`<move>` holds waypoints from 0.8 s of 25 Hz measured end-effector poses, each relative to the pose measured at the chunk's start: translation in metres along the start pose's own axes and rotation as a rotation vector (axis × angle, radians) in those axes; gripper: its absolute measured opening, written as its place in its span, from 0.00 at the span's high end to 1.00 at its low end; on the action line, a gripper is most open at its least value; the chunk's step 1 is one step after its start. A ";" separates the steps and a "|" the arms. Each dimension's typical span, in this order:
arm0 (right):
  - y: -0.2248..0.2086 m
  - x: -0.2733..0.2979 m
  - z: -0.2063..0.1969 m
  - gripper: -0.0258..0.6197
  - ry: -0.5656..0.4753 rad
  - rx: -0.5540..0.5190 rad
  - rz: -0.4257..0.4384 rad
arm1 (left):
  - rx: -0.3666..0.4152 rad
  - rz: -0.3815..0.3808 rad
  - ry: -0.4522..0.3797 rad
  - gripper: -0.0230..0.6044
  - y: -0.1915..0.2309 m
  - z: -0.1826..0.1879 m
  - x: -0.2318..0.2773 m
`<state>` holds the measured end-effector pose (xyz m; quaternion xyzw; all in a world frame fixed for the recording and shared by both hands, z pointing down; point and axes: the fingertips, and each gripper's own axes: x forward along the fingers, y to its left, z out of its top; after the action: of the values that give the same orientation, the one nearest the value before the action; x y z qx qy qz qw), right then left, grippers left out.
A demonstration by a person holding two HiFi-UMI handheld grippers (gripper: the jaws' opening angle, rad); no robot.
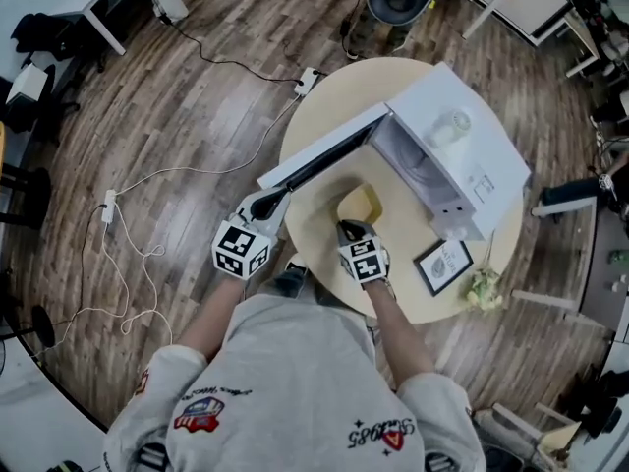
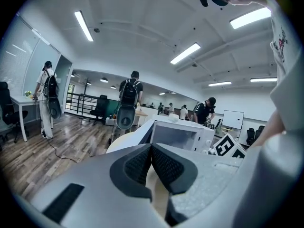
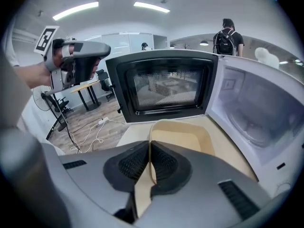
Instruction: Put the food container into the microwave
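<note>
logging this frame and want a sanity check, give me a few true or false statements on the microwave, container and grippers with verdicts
1. The right gripper is clamped on the food container rim. True.
2. The microwave door is shut. False: it stands open.
3. The left gripper has its jaws together with nothing between them. True.
4. The food container sits inside the microwave. False: it is outside, in front of the open cavity.

empty beige food container (image 3: 185, 137) in front of open white microwave (image 1: 472, 155)
</note>
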<state>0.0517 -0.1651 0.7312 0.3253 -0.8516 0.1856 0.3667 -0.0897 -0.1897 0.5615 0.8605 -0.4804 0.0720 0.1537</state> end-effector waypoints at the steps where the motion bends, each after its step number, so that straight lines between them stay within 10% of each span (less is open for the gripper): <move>1: -0.004 -0.006 0.002 0.93 -0.015 0.010 -0.009 | 0.007 -0.018 -0.001 0.96 -0.005 0.003 0.007; 20: -0.080 -0.109 -0.026 0.93 -0.191 0.187 -0.230 | 0.115 -0.323 0.014 0.96 -0.092 0.032 0.115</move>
<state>0.1767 -0.1624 0.6735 0.4696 -0.8186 0.1891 0.2713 0.0483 -0.2481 0.5447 0.9334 -0.3297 0.0799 0.1171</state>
